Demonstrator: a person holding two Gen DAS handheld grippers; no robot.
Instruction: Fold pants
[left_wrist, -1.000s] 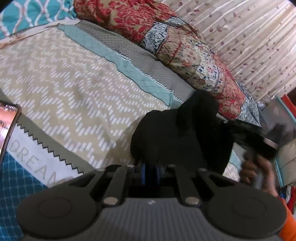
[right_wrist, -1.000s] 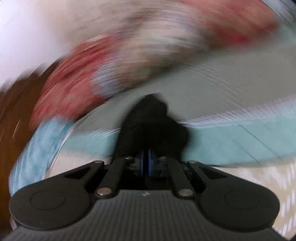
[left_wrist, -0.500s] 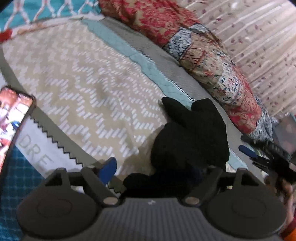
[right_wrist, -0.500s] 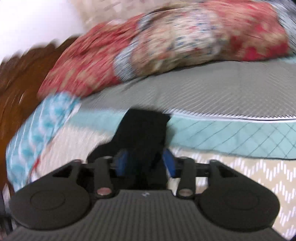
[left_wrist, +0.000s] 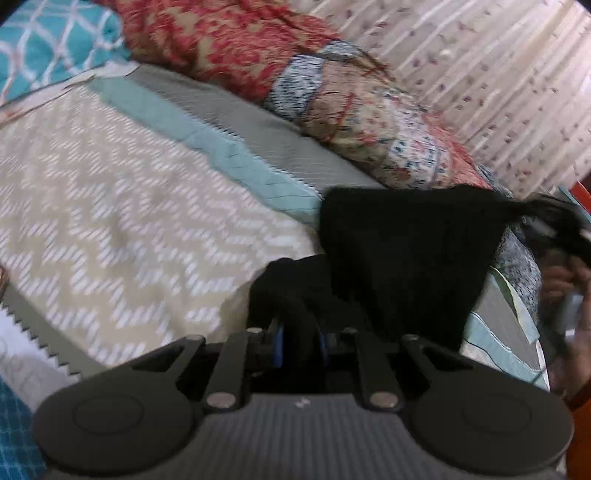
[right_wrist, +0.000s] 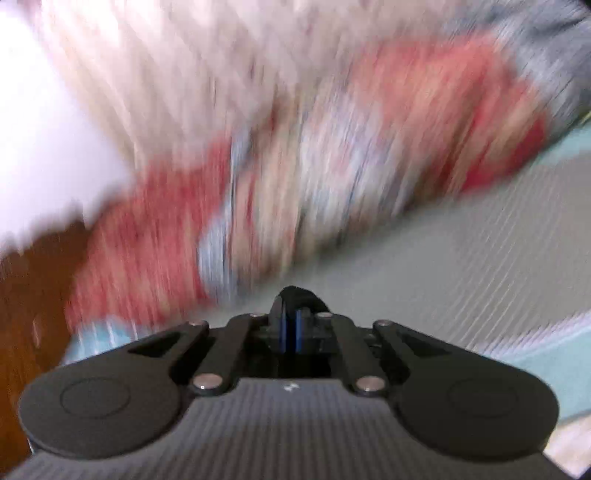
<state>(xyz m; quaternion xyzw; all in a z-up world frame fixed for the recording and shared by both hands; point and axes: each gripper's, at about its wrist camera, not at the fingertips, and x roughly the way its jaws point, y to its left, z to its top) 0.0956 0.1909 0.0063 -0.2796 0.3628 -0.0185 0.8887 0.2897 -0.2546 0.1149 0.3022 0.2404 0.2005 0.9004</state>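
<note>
Holding black pants (left_wrist: 402, 258) w/ both grippers, lifted off the bedspread (left_wrist: 122, 206) at right, near the patterned pillow (left_wrist: 369, 122). Left gripper (left_wrist: 300, 341) clamped tight on a bunched corner of fabric. Right gripper (right_wrist: 290, 328) pinched on a small black fold; right view badly blurred, rest of cloth not visible there. For this step: keeping both pinches firm, pulling edge taut btwn grippers, keeping corners level before laying flat on open bedspread at left.

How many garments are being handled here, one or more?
1: black pants, one end pinched in the left gripper, the other stretched to the right gripper. More could be hidden; the right view is blurred.
</note>
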